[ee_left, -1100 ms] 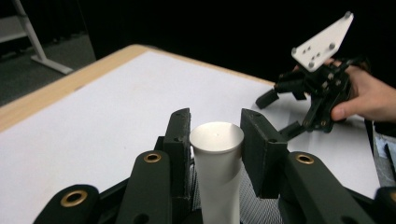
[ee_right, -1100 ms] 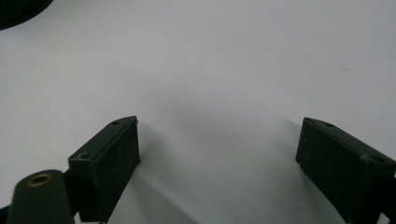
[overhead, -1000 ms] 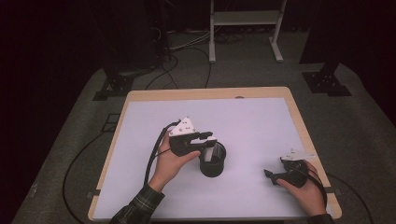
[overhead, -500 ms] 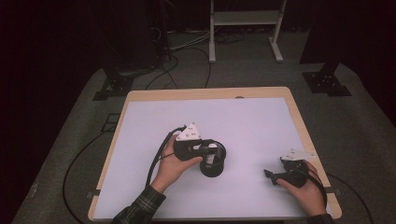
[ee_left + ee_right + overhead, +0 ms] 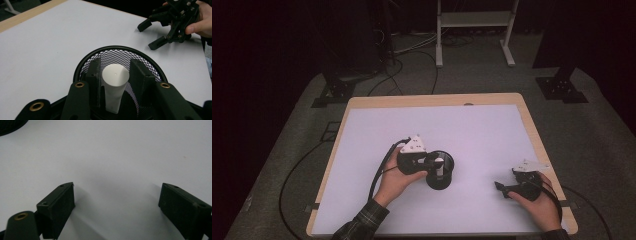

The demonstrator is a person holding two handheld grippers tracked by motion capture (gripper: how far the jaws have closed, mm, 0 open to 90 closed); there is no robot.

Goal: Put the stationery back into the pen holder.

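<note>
1. The work in hand looks like putting a white tube [image 5: 115,86] into a black mesh cup [image 5: 441,171]. Judging by how things lie, that is nearly done: the tube stands upright inside the cup, its lower end down near the bottom.

2. The left gripper [image 5: 115,82] reaches down into the cup with its jaws on either side of the tube. They have just eased apart a little; the left pad is at the tube's side, while a narrow gap shows at the right pad. I read this as a grip being let go, so what is left is to open fully and lift out.

3. The cup sits just below the middle of the high view, on the white table [image 5: 472,130].

4. The right gripper [image 5: 504,188] rests at the lower right of the high view, jaws spread wide with nothing between them.

5. The left gripper view shows the tube within the mesh wall and the pad gap; in the high view the tube is only a pale spot. The high view gives the layout: cup and right gripper well apart. The right gripper view shows bare table between its pads and a sliver of the cup [image 5: 10,125] at the upper left.
</note>
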